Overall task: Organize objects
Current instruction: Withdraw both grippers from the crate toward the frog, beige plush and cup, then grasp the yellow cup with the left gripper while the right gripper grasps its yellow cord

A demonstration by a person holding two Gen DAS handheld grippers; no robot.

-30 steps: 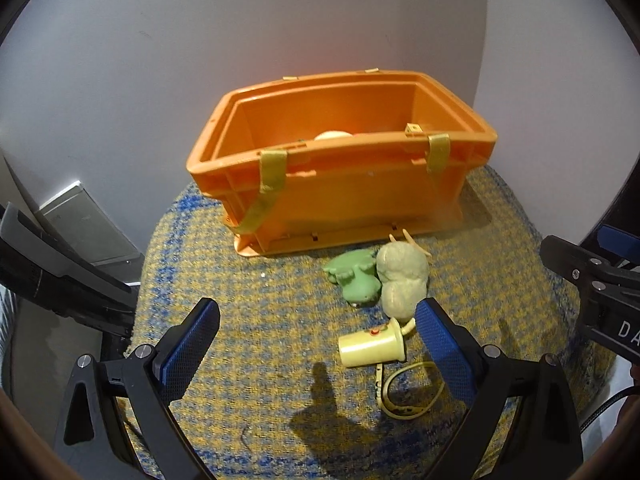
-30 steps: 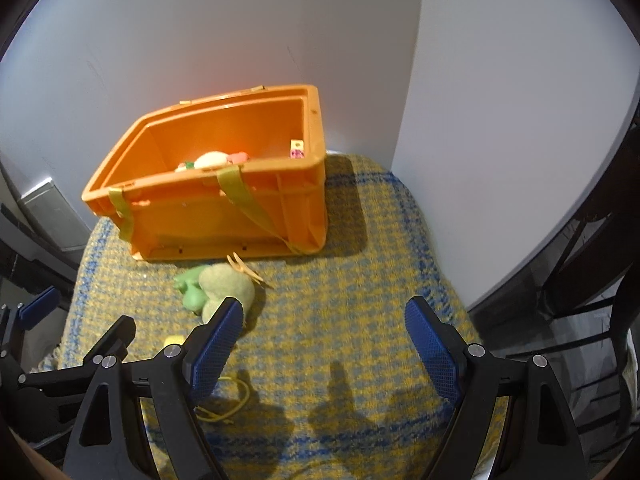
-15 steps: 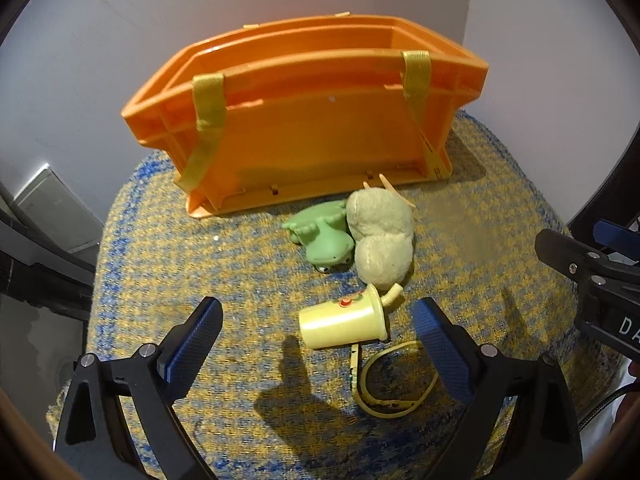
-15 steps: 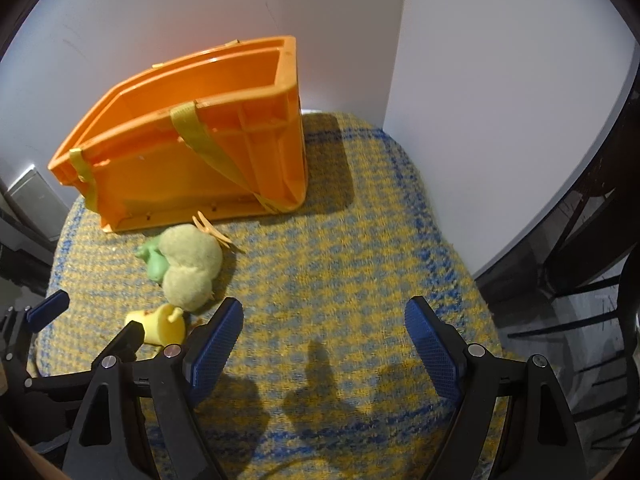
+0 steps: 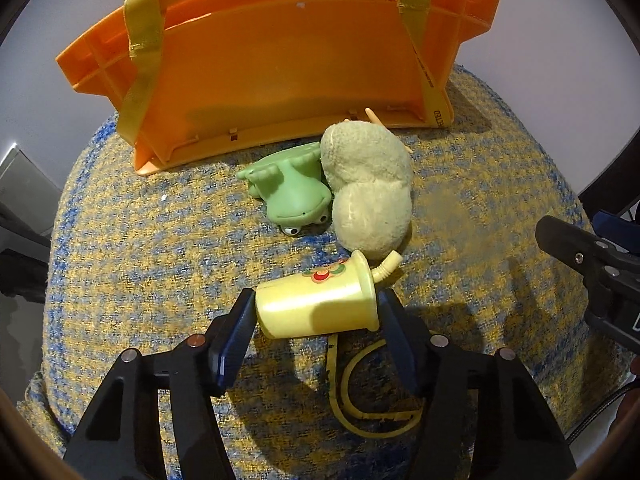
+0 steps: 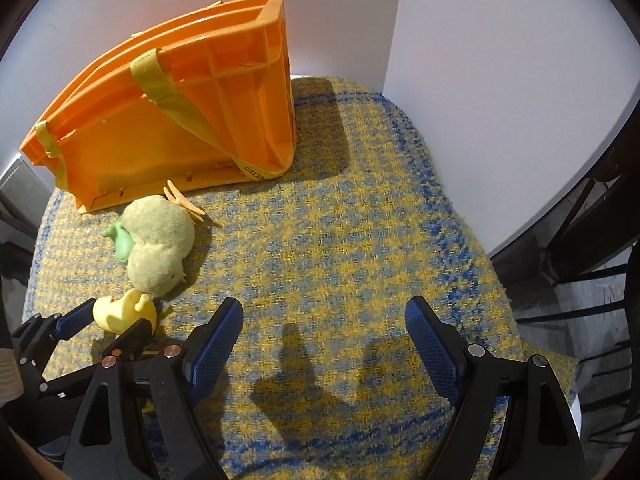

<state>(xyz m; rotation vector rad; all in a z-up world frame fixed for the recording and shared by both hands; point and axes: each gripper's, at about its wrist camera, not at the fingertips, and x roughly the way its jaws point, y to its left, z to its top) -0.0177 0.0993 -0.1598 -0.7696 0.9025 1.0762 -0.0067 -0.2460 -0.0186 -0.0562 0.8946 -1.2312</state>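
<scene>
A yellow toy cup [image 5: 316, 304] with a bent straw lies on its side on the yellow-blue woven cloth [image 5: 132, 256]. My left gripper [image 5: 318, 330] has closed in around it, one blue pad at each end of the cup. The cup also shows in the right wrist view [image 6: 120, 312]. Behind it lie a green rubber frog [image 5: 294, 192] and a pale plush toy [image 5: 368, 192]. An orange crate [image 5: 280, 52] with yellow straps stands at the back. My right gripper [image 6: 322, 344] is open and empty above bare cloth.
A yellow loop-shaped band [image 5: 368, 396] lies on the cloth just under my left gripper. White walls [image 6: 480, 40] meet in a corner behind the crate. The cloth's edge drops off at the right, next to dark chair frames [image 6: 592, 240].
My left gripper dropped and moved forward to the cup, and its fingers narrowed around it. The right gripper also lowered toward the cloth and stayed open.
</scene>
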